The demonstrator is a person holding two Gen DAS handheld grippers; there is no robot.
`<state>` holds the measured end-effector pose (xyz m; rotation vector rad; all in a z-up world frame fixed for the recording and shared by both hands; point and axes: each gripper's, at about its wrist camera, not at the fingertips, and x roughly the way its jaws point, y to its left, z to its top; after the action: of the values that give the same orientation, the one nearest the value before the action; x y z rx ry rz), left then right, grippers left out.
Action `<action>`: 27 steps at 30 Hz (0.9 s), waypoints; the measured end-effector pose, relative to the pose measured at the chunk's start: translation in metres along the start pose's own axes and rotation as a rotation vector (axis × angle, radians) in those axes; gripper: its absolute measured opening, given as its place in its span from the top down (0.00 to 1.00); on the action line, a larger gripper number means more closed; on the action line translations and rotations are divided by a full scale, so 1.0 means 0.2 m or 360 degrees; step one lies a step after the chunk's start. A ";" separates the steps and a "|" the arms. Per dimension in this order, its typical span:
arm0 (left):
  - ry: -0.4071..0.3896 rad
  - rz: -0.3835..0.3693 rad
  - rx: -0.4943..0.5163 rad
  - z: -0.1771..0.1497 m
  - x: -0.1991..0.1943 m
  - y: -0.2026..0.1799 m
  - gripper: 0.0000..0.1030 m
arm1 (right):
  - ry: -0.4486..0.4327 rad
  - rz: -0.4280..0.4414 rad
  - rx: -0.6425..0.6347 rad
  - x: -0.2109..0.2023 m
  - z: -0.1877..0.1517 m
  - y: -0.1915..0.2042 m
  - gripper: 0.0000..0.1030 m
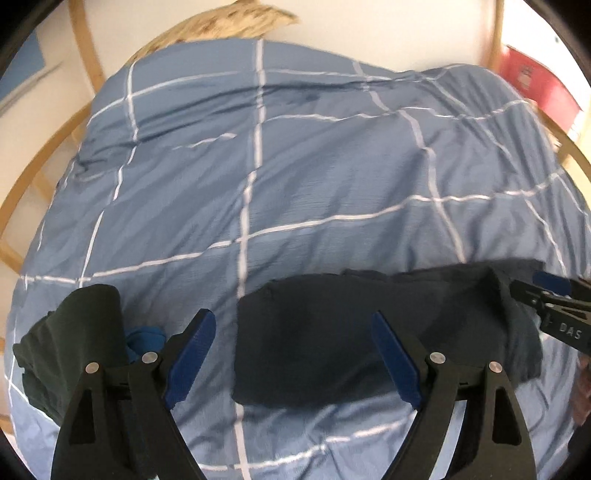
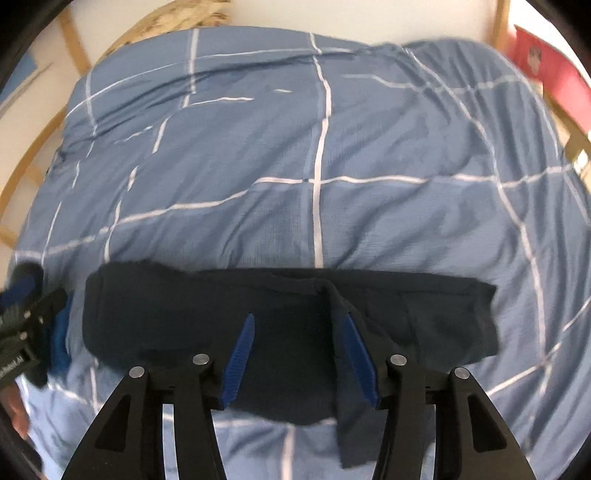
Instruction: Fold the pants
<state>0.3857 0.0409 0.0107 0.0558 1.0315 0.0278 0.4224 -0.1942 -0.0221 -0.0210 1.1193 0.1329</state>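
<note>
Dark navy pants lie folded into a wide band on the blue checked duvet; they also show in the right wrist view. My left gripper is open, its jaws wide apart over the left part of the pants, holding nothing. My right gripper is open above the middle of the pants, where a flap of cloth hangs toward me. The right gripper also shows at the right edge of the left wrist view.
A dark green garment and a blue cloth lie at the left of the bed. A wooden bed frame curves around the duvet. A patterned pillow sits at the far end. A red object stands at the far right.
</note>
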 end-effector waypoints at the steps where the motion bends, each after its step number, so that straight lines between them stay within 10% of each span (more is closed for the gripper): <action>1: -0.0015 -0.0012 0.0027 -0.02 -0.04 -0.03 0.16 | -0.0009 -0.0004 -0.0029 -0.03 -0.02 0.00 0.50; 13: -0.0085 -0.0080 0.0173 -0.22 -0.34 -0.31 0.16 | -0.0117 -0.0026 -0.0254 -0.37 -0.30 0.00 0.50; 27: 0.0058 -0.0165 0.0286 -0.55 -0.09 -0.66 0.16 | 0.0057 -0.0081 -0.0319 -0.05 -0.63 -0.10 0.50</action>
<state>0.2815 -0.0884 -0.0376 0.1655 1.0704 -0.1586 0.3073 -0.2261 -0.0685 -0.2312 1.1366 0.1998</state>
